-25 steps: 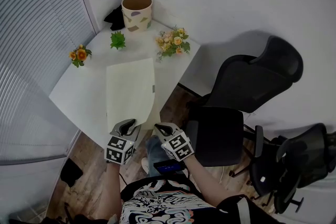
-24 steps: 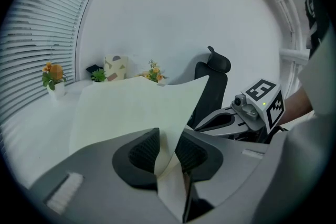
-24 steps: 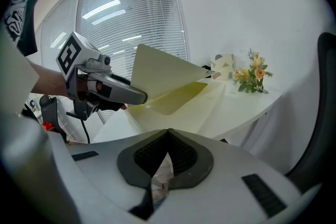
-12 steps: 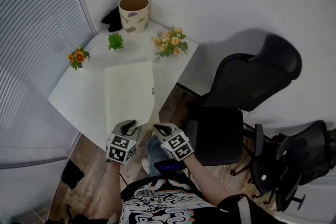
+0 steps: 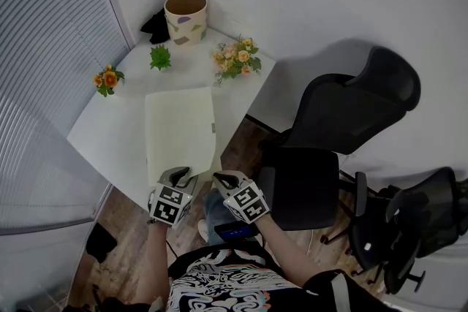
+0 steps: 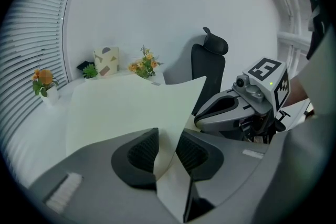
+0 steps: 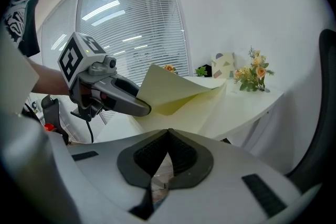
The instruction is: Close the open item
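Observation:
A pale yellow folder (image 5: 179, 128) lies on the white table (image 5: 110, 131), its near edge at the table's front. My left gripper (image 5: 178, 173) holds the near corner of the folder's top cover (image 6: 126, 107), which runs between its pads (image 6: 142, 152); its jaws are opening. In the right gripper view the cover (image 7: 168, 84) stands lifted off the lower sheet (image 7: 202, 107) in a shallow wedge, pinched at the left gripper's tip (image 7: 146, 109). My right gripper (image 5: 219, 177) hovers just right of it, off the table edge, shut (image 7: 168, 150) with nothing held.
At the table's back stand a patterned round bin (image 5: 185, 17), a small green plant (image 5: 160, 57), a flower bunch (image 5: 235, 58) and an orange flower (image 5: 106, 78). Window blinds (image 5: 44, 47) close the left side. Black office chairs (image 5: 344, 128) stand to the right.
The lifted cover has come down a little and looks flatter over the folder. Both grippers have stayed at the table's near edge.

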